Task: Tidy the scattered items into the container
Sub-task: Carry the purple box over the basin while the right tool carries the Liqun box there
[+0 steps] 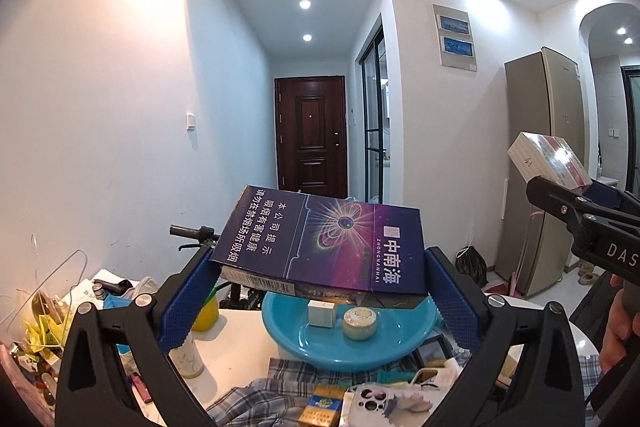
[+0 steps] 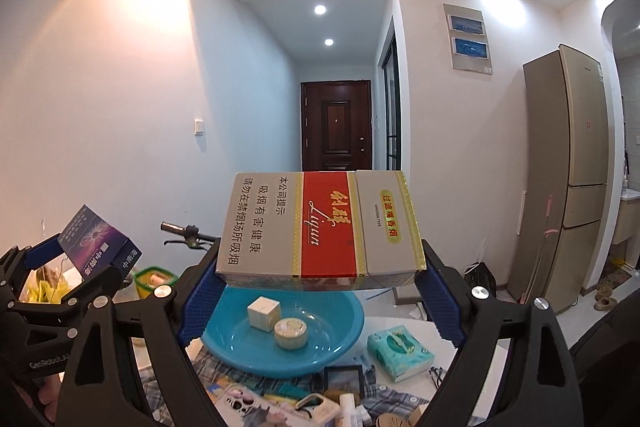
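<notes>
the left gripper (image 1: 320,283) is pinching a dark blue carton (image 1: 320,243) across its long ends, both blue pads pressing in, and the right gripper (image 2: 320,281) is clamping a grey-and-red carton (image 2: 320,225) the same way; each carton is being held flat, raised in the air above the near side of the teal basin (image 1: 400,343), well clear of the rim

inside the basin a small white box (image 2: 263,313) and a round tin (image 2: 291,333) are already sitting just beside each other

around it, on the checked cloth (image 1: 288,371), a green tissue pack (image 2: 400,351) and a white phone case (image 1: 370,405) are waiting

the risk, as a judgement: both cartons are wide and are heading for one basin, so releasing together could make them knock each other, or land on the tin and tilt over the rim; the end-on hold is also leaving each carton free to swing and slip if moved fast

the blue carton is reading "中南海 zhongnanhai"; the red one "liqun" and "过滤嘴香烟"; both are carrying a chinese smoking warning; the right tool is showing "das", the left "genrobot"
</notes>
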A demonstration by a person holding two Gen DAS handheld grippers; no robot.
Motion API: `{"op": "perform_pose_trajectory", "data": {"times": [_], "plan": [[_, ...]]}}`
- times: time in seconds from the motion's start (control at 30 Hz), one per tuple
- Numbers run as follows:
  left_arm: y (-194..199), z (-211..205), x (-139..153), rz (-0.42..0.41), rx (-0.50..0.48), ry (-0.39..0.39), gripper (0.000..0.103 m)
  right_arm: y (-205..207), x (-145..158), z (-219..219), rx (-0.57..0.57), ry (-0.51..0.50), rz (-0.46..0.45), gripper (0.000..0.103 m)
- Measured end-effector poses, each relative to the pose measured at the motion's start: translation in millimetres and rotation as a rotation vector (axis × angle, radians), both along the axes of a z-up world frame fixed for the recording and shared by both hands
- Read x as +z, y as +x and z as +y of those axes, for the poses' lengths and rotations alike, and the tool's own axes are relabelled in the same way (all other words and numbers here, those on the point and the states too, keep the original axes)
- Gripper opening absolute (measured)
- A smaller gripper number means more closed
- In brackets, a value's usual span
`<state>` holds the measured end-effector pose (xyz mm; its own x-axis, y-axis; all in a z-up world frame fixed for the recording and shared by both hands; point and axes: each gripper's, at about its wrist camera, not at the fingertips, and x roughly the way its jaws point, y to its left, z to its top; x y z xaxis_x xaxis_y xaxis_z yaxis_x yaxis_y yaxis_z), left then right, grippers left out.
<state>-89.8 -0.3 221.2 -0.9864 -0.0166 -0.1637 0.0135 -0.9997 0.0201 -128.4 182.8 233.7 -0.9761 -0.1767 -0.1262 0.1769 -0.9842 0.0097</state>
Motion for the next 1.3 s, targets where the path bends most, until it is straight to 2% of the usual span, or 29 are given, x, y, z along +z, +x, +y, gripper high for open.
{"op": "perform_pose_trajectory", "data": {"times": [0.33,0.77,1.1,1.3], "plan": [[-33,3,0,0.021,-0.005,-0.005,0.101,-29,-3,2,-0.02,-0.021,-0.003,0.087],[-78,-2,7,0.057,-0.004,0.027,0.102,-64,-11,0,-0.013,-0.038,-0.004,0.087],[-111,-10,-2,0.04,-0.006,0.047,0.101,-83,-15,-7,-0.014,-0.03,0.019,0.087],[-124,-16,-7,0.033,-0.007,0.063,0.101,-97,-23,-9,-0.013,-0.033,-0.002,0.087]]}}
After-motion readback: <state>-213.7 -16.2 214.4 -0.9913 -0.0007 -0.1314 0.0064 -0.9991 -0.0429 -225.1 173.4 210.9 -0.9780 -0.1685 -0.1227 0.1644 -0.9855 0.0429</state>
